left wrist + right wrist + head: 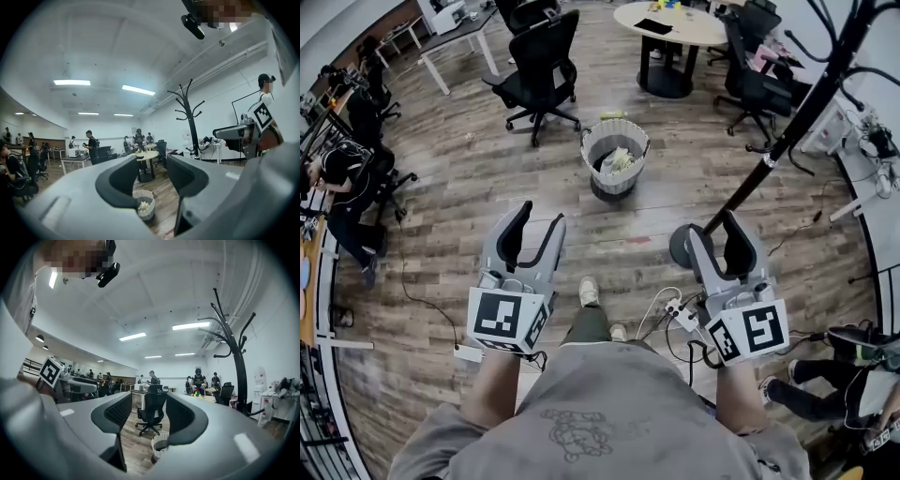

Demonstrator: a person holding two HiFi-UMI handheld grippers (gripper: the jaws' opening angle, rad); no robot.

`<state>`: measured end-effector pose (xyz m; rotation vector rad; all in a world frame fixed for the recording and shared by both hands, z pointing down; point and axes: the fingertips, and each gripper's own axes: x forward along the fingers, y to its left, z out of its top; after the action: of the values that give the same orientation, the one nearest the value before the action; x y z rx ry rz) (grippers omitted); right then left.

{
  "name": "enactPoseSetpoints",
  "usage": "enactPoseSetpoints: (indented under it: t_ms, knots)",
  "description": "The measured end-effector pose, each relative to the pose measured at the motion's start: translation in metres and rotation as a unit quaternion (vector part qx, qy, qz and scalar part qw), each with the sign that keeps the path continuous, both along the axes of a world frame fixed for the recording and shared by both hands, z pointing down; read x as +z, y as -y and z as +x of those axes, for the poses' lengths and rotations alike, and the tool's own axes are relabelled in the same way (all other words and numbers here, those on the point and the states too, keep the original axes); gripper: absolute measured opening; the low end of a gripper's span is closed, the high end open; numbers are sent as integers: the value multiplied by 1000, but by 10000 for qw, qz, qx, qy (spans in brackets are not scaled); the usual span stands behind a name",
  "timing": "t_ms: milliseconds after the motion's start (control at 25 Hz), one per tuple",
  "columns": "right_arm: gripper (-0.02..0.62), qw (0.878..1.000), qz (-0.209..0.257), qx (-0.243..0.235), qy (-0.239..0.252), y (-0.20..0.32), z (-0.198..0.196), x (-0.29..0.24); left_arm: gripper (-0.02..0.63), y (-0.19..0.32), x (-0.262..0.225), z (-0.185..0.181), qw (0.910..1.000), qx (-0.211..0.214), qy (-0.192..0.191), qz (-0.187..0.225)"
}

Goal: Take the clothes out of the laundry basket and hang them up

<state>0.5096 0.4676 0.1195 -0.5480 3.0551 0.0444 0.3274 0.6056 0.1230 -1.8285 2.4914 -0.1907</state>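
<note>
Both empty with jaws apart, left gripper [541, 217] and right gripper [709, 227] should reach the laundry basket [590, 148] at twelve o'clock, pinching clothes [621, 161] high.

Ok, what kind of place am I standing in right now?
Most likely an open-plan office or lab workspace: black swivel chairs stand around, there is a round meeting table, and strip ceiling lights run overhead.

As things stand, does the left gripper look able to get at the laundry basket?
Probably yes, after a step forward. The left gripper is open and empty, and only bare floor lies between it and the laundry basket.
</note>
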Motion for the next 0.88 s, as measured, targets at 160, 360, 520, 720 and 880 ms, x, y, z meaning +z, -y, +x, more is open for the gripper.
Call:
enactPoseSetpoints:
  t_ms: [160, 360, 520, 720, 880]
  knots:
    - [238, 10000, -51, 15, -79, 8, -9, 9, 198, 9, 9, -9, 9999, 34, -31, -107]
    - [236, 9997, -108, 46, -231, 22, -27, 19, 198, 24, 16, -27, 9998, 69, -91, -150]
    - [236, 9993, -142, 84, -343, 40, -50, 30, 198, 41, 22, -48, 9998, 79, -137, -152]
    - [235, 9977, -348, 203, -541, 78, -90, 51, 198, 75, 36, -89, 9992, 151, -217, -314]
    - [233, 9958, -479, 316, -717, 115, -129, 65, 198, 110, 47, -131, 9984, 230, -280, -440]
